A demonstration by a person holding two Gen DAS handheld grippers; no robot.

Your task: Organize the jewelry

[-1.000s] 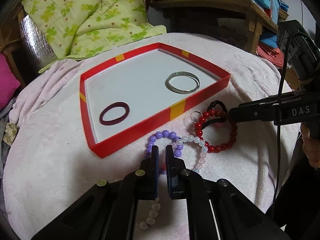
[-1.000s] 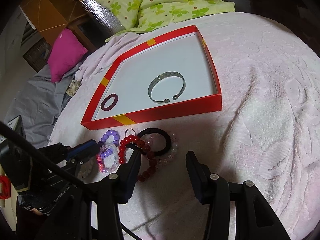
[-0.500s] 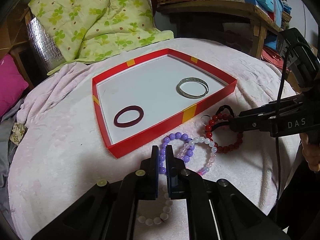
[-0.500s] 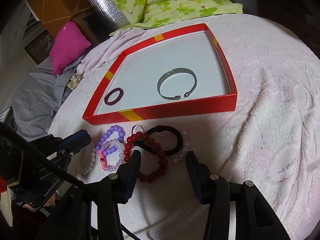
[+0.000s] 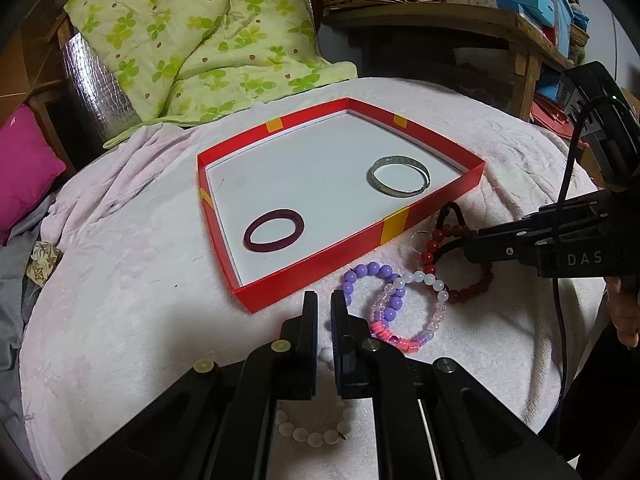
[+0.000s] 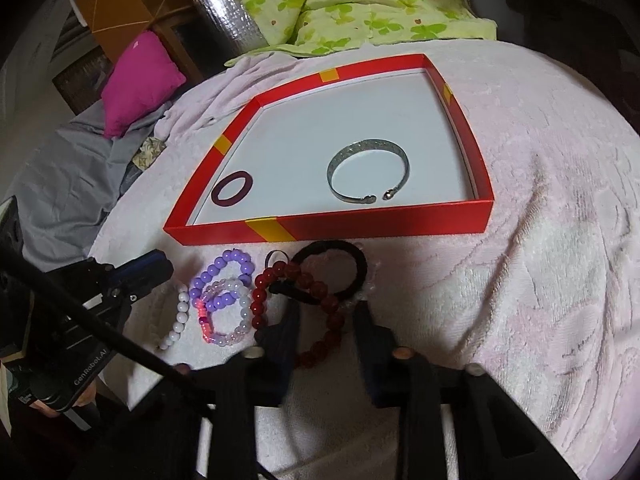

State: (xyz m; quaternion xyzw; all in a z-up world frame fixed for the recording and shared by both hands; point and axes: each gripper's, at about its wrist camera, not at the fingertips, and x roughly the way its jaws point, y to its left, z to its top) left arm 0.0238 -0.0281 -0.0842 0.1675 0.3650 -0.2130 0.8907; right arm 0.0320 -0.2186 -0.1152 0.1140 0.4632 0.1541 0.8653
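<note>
A red tray (image 5: 320, 262) (image 6: 360, 226) with a white floor holds a silver bangle (image 5: 400, 176) (image 6: 368, 176) and a dark maroon ring (image 5: 274, 232) (image 6: 232, 192). In front of it lie a purple bead bracelet (image 5: 366, 274) (image 6: 222, 276), a pink and white bracelet (image 5: 416, 320), a red bead bracelet (image 6: 320, 312) (image 5: 472, 290), a black hair band (image 6: 332, 268) and a white bead bracelet (image 5: 312, 436) (image 6: 176, 320). My left gripper (image 5: 324, 304) is shut and empty, just left of the purple beads. My right gripper (image 6: 326, 308) is open, its fingers astride the red bracelet.
The jewelry lies on a pale pink towel (image 6: 540, 240) over a round surface. A green floral quilt (image 5: 192, 40) and a magenta cushion (image 6: 140, 76) lie behind. A wooden shelf (image 5: 460, 28) with a basket and boxes stands at the back right.
My left gripper has pulled back from the bead bracelets, staying shut. My right gripper has moved forward and down over the red bracelet, its fingers closer together.
</note>
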